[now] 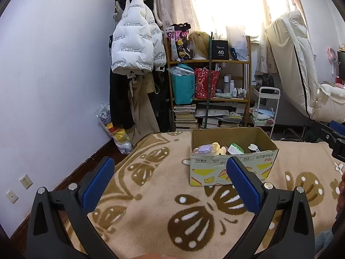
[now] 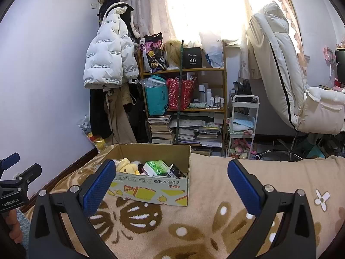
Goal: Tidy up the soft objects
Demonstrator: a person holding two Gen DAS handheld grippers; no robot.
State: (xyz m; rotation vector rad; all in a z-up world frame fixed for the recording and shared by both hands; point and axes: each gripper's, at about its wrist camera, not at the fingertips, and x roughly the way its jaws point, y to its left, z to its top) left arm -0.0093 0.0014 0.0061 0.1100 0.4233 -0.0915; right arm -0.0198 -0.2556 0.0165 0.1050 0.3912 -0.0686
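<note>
We hold both tools low over the blanket (image 1: 151, 205), a beige fleece with brown butterfly print, and both look toward the far end of the bed. Left gripper (image 1: 170, 168): jaws wide apart, nothing between the blue pads. Right gripper (image 2: 171, 170): jaws likewise spread, nothing held. The task's things sit in the cardboard box (image 2: 155, 188), which stands open-topped on the blanket, far of both tools. In it we make out a yellow plush toy (image 2: 126, 166), a purple soft item (image 1: 204, 149) at the box's left end, a green-and-white pack (image 2: 156, 167) and a small dark carton (image 2: 176, 170); what lies under them is hidden. No loose soft object shows on the bare blanket in either view. This fits two readings: the soft things are already gathered in the box, or the box is a mixed lot from which the soft ones are yet to be sorted. We cannot settle which. Key relation: from the left tool the box lies ahead and slightly right, its near wall behind the right pad; from the right tool it lies ahead and left, behind the left pad. So the box stands between the two tools. Its long axis runs left-right across the bed. Which tool is nearer we cannot judge; the plush and purple item lie toward the left tool's side.
</note>
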